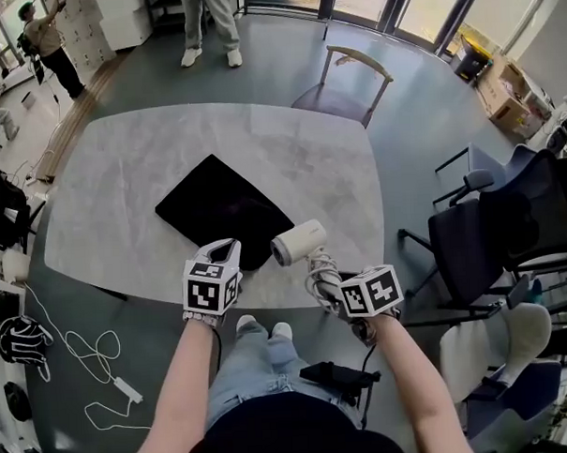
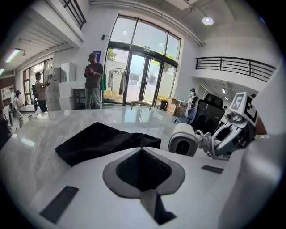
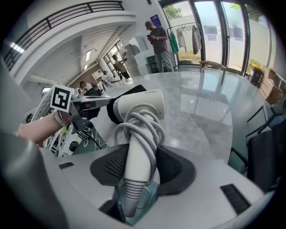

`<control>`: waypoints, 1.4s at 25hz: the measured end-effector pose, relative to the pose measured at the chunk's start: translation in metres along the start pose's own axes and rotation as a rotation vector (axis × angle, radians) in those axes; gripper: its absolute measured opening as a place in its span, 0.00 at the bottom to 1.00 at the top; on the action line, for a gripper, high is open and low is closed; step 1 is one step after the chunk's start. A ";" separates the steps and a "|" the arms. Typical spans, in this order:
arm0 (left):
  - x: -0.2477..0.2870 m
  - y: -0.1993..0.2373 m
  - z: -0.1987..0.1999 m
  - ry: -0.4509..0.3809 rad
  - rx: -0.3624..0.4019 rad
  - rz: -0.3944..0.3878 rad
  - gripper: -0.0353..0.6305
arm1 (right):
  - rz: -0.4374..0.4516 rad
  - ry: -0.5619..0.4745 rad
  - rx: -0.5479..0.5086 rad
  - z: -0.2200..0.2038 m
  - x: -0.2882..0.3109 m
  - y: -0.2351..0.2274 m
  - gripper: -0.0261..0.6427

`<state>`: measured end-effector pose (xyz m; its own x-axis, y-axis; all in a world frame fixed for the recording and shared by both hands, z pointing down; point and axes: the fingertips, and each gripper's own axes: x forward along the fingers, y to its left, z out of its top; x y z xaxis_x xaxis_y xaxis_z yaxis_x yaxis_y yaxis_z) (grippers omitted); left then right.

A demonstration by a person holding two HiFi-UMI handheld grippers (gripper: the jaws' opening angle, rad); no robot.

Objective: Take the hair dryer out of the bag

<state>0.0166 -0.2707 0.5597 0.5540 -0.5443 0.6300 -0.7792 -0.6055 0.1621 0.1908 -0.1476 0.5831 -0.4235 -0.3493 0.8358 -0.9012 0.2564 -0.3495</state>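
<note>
Right gripper view: fingers of my right gripper (image 3: 136, 151) clamp the hair dryer (image 3: 139, 105) by its handle; my left gripper (image 2: 142, 150) has its fingers closed at the bag (image 2: 98, 141) edge.

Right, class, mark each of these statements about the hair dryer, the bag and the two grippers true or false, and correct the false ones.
1. The right gripper is shut on the handle of the hair dryer. True.
2. The hair dryer is inside the black bag. False: it is out of the bag, held beside it.
3. The left gripper has its jaws wide apart. False: they are together, with nothing between them.
4. The cord is wound round the dryer's handle. True.
5. The bag stands upright. False: it lies flat on the table.
</note>
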 end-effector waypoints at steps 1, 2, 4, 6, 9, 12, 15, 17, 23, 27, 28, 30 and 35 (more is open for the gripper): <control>0.001 -0.001 -0.001 0.004 0.001 -0.004 0.08 | -0.006 -0.018 0.015 0.000 -0.003 -0.002 0.34; 0.001 -0.002 -0.002 0.011 0.005 -0.011 0.08 | -0.011 -0.034 0.026 0.001 -0.006 -0.005 0.34; 0.004 -0.007 -0.003 0.030 0.006 -0.033 0.08 | -0.020 -0.067 0.046 0.005 -0.011 -0.009 0.34; 0.004 -0.010 -0.002 0.042 -0.002 -0.055 0.26 | -0.028 -0.105 0.059 0.013 -0.016 -0.013 0.34; 0.001 -0.010 0.009 0.020 0.004 -0.062 0.29 | -0.037 -0.173 0.066 0.031 -0.024 -0.018 0.34; -0.003 -0.005 0.032 -0.033 0.017 -0.051 0.29 | -0.032 -0.243 0.072 0.056 -0.033 -0.020 0.34; -0.010 0.002 0.063 -0.105 0.042 -0.030 0.29 | -0.056 -0.308 0.052 0.084 -0.045 -0.024 0.34; -0.018 0.005 0.087 -0.177 0.066 -0.024 0.29 | -0.071 -0.356 0.036 0.103 -0.053 -0.024 0.34; -0.057 0.000 0.162 -0.460 0.158 -0.044 0.22 | -0.094 -0.542 0.004 0.158 -0.081 -0.013 0.34; -0.087 -0.002 0.199 -0.584 0.216 -0.010 0.12 | -0.110 -0.690 -0.032 0.185 -0.110 -0.001 0.34; -0.093 -0.001 0.207 -0.612 0.223 -0.002 0.10 | -0.119 -0.728 -0.052 0.191 -0.118 0.003 0.34; -0.103 -0.003 0.220 -0.659 0.242 0.002 0.09 | -0.132 -0.800 -0.104 0.202 -0.131 0.013 0.34; -0.116 -0.016 0.241 -0.737 0.328 -0.010 0.08 | -0.177 -0.968 -0.215 0.225 -0.160 0.035 0.34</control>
<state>0.0350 -0.3374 0.3011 0.7009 -0.7114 -0.0517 -0.7105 -0.6899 -0.1384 0.2062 -0.2858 0.3416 -0.2638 -0.9556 0.1316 -0.9631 0.2535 -0.0901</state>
